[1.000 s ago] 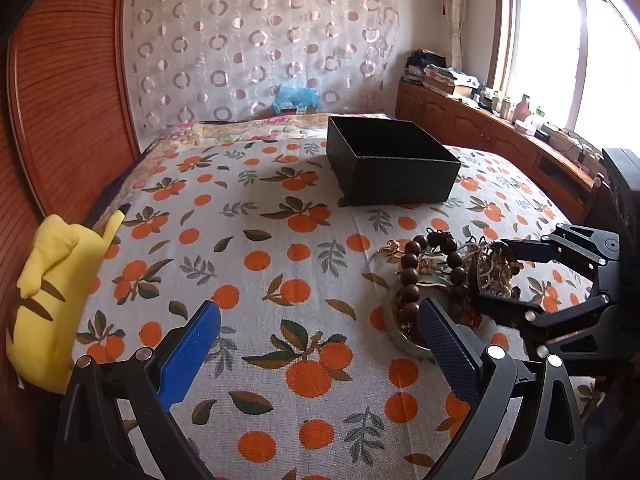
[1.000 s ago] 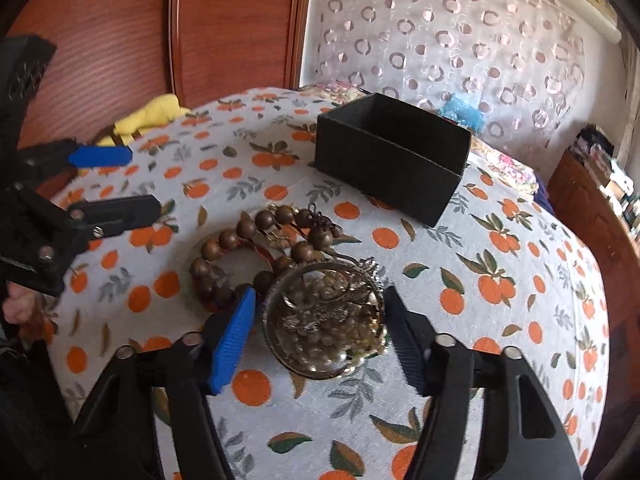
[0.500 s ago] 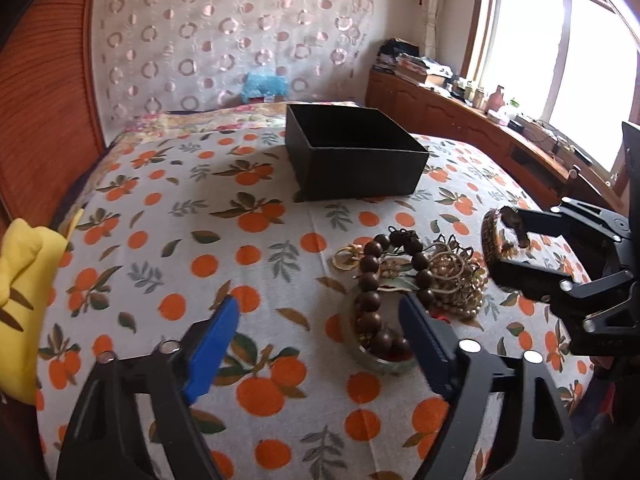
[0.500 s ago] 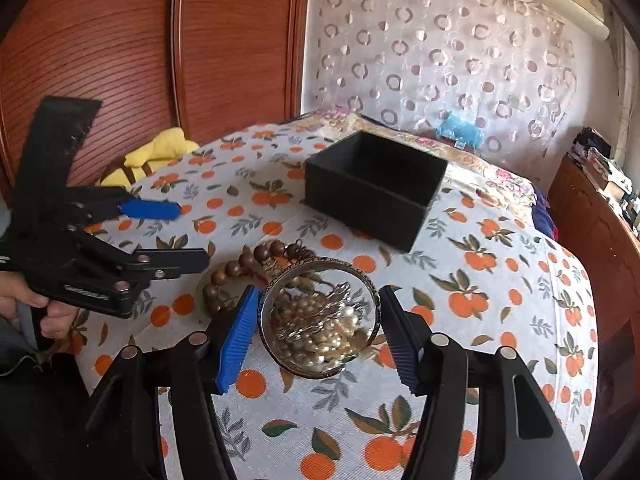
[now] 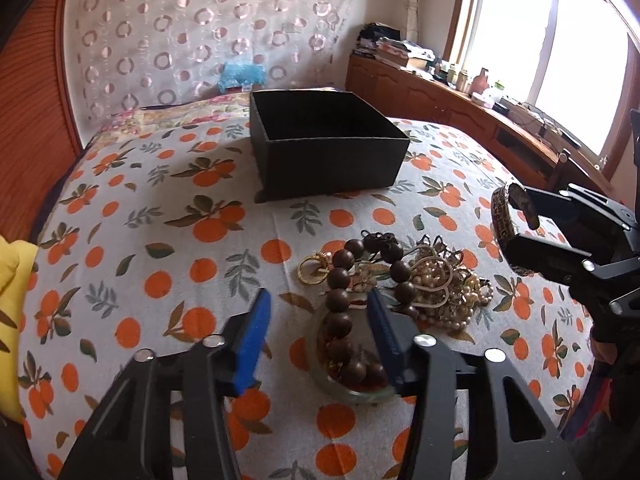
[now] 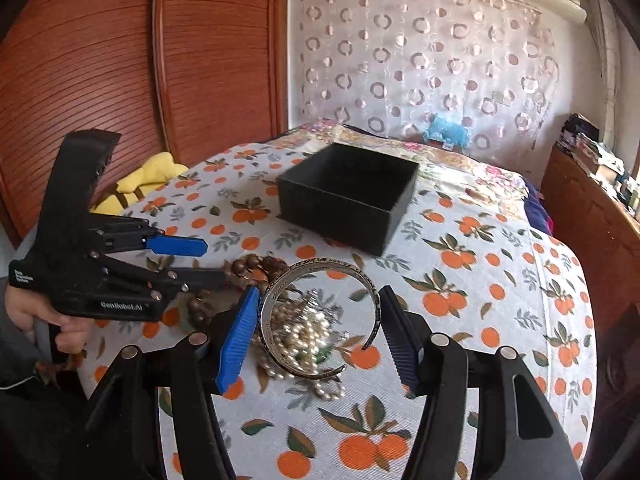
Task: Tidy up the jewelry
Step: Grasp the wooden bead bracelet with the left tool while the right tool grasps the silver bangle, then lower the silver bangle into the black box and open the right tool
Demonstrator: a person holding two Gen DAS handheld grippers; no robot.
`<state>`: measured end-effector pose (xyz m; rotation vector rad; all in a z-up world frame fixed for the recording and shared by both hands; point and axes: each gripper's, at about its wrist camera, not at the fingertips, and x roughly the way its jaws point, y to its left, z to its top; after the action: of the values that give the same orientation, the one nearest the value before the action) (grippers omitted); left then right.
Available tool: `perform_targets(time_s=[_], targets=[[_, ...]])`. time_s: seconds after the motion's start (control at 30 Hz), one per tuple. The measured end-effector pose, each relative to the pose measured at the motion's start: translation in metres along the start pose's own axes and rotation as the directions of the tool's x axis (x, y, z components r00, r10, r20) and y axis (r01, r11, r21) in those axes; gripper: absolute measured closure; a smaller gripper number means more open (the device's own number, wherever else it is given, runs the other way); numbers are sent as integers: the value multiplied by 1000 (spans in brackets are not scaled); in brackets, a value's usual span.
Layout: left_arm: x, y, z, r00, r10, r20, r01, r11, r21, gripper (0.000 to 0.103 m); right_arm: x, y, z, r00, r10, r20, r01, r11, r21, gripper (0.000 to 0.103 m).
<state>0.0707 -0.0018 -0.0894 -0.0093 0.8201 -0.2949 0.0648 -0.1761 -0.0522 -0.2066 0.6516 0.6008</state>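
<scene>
Here the right tongs (image 6: pixel 316 334) clamp the cuff bracelet (image 6: pixel 320 320) between both pads; left tongs (image 5: pixel 316 336) gape open.

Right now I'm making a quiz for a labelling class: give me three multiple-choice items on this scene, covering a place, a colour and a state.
1. Where is the cuff?
A in the box
B in the right claw
C on the pillow

2. What colour is the box?
A black
B white
C red

3. How is the left claw?
A shut on beads
B shut on the box
C open

Answers:
B, it sits between the right claw's fingers above the pile.
A, its walls are black.
C, nothing sits between its spread fingers.
</scene>
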Motion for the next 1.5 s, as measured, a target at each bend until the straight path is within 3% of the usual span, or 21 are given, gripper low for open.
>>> perform_targets(time_s=[0.07, 0.2, 0.27, 0.3, 0.7, 1.5], targets=[[4, -1, 2, 1000, -14, -9, 14, 1000, -1, 70, 1, -4, -3, 1000, -10, -7, 10, 1000, 8, 40], [12, -3, 3, 999, -23, -26, 23, 1000, 3, 72, 2, -9, -9, 1000, -13, -17, 13, 1000, 23, 40], [13, -3, 3, 999, -29, -31, 29, 1000, 8, 89, 3, -9, -10, 1000, -11, -21, 11, 1000, 25, 40], [12, -4, 3, 999, -25, -27, 25, 1000, 10, 91, 3, -9, -11, 1000, -10, -22, 10, 1000, 26, 40], [-45, -20, 32, 989, -52, 139, 45, 997, 56, 91, 6, -13, -3, 1000, -16, -12, 17, 1000, 19, 40], [-57, 15, 110, 971, 79, 227, -89, 995, 34, 91, 79, -37, 97, 1000, 2, 26, -1, 999, -50, 40]])
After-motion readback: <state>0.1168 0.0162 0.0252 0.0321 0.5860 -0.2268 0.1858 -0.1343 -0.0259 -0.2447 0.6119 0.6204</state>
